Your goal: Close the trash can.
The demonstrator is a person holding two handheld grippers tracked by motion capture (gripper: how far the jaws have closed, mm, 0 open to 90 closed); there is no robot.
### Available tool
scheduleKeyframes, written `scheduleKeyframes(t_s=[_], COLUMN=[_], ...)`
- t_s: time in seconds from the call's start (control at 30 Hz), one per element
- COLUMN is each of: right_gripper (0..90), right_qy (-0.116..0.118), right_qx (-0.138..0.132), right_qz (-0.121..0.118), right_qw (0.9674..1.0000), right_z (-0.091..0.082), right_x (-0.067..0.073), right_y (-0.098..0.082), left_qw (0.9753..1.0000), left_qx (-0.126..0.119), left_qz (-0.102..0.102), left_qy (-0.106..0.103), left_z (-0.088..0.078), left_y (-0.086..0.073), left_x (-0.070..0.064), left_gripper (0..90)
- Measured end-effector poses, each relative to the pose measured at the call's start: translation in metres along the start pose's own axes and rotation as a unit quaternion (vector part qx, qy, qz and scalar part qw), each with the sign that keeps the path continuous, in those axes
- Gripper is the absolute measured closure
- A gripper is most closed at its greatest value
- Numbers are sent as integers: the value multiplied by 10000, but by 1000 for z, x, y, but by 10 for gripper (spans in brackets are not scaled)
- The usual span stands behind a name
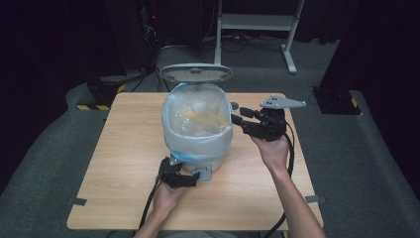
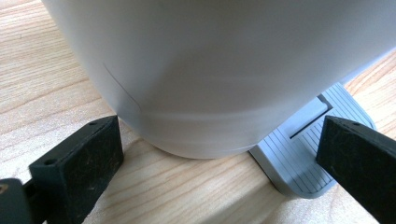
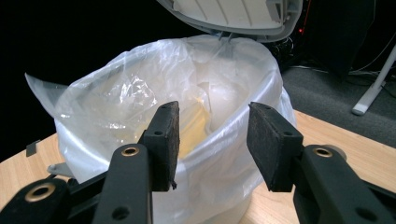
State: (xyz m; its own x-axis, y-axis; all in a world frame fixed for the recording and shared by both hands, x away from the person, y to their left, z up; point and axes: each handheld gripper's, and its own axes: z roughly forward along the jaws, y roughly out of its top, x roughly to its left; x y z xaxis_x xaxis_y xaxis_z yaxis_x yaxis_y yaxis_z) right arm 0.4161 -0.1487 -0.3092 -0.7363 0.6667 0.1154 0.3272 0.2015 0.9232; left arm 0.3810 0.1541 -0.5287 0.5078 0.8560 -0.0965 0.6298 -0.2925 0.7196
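High view: 1 pedal bin [image 1: 198, 144] with a clear liner [image 1: 197, 119] stands mid-table [image 1: 124, 163], lid [image 1: 196, 73] raised. 2 grippers, both agape: left gripper [image 1: 185, 179] at the pedal [image 2: 299, 158], right gripper [image 1: 241, 120] beside the rim. Left gripper view adds the pedal's ribbing.

Grey pedal bin [image 1: 198, 144] upright on the wooden counter [image 1: 124, 148], lid [image 1: 196, 73] raised, clear bag [image 3: 154, 93] folded over its rim just beyond the right jaws, something yellowish inside, ribbed grey pedal [image 2: 303, 154] between the left jaws
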Motion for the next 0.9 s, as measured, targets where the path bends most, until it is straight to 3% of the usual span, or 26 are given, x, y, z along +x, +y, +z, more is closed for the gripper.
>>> scheduleKeyframes(t_s=[0.3,0.53,0.9], right_gripper=[525,522,522], right_qy=[40,-44,-252], right_qx=[13,-7,-21], right_qz=[-225,66,228], right_qw=[9997,10000,9994], right_z=[0,-3,-13], right_x=[18,7,-1], right_y=[-11,-33,-57], left_qw=[10000,10000,10000], left_qx=[-1,0,-3], left_qz=[-2,0,-4], left_qy=[0,0,-2], left_z=[0,0,0], left_y=[0,0,0], left_x=[0,0,0], left_gripper=[6,5,6])
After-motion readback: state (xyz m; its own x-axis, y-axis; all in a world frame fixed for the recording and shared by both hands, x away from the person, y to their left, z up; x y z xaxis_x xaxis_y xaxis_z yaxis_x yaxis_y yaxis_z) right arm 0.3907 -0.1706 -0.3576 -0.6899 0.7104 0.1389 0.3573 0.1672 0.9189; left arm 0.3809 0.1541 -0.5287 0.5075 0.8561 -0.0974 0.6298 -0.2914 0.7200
